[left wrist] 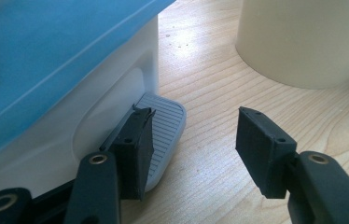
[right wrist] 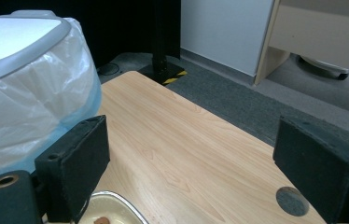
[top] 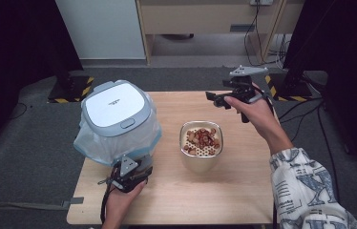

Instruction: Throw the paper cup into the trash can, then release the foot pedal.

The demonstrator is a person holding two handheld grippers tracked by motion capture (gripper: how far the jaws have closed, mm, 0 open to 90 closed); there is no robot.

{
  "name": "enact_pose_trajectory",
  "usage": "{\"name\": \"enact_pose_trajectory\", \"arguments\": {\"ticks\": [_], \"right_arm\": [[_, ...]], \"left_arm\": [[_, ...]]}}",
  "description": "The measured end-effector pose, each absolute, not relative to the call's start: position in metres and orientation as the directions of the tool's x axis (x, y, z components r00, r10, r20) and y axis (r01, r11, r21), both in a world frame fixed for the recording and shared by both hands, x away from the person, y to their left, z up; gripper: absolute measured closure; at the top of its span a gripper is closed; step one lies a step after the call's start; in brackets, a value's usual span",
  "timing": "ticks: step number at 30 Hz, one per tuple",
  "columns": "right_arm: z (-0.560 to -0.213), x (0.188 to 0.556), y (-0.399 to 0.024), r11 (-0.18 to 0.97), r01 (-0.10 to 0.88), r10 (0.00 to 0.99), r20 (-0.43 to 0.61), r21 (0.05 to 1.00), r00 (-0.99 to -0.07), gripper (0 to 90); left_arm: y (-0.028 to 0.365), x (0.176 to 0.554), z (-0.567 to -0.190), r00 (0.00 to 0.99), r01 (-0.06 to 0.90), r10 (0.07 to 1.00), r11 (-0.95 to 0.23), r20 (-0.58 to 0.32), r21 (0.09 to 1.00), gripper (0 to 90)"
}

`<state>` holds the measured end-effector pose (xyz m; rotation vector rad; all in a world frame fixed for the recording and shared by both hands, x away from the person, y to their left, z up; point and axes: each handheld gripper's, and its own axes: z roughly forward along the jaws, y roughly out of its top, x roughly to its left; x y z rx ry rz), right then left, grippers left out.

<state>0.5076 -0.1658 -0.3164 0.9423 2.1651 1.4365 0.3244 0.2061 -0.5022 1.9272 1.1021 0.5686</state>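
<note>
Fingers (left wrist: 135, 140) at the unbranded grey pedal (left wrist: 163, 126), bin lid (top: 114, 107) lettering illegible

Bin (top: 118, 117) left on table (top: 243, 191), bowl (top: 201, 148) just right of it.

Left gripper (left wrist: 191, 140): two black jaws apart, nothing between them.
Pedal (left wrist: 165, 126): grey, ribbed, at the foot of the white bin (left wrist: 60, 140); left jaw's tip just over its edge.
Bag (left wrist: 46, 51): blue, draped over the bin.
Bowl (left wrist: 303, 42): cream wall, upper right.
Table (left wrist: 205, 84): pale wood.
</note>
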Motion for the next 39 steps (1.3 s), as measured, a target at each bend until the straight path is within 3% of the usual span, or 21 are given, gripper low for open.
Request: {"name": "enact_pose_trajectory", "arguments": {"ticks": [39], "right_arm": [[-0.34, 0.498, -0.238, 0.171, 0.385, 0.804, 0.098, 0.907, -0.586, 8.0]], "left_arm": [[0.209, 0.325, -0.501, 0.505, 0.487, 0.863, -0.26, -0.026, 0.834, 45.5]]}}
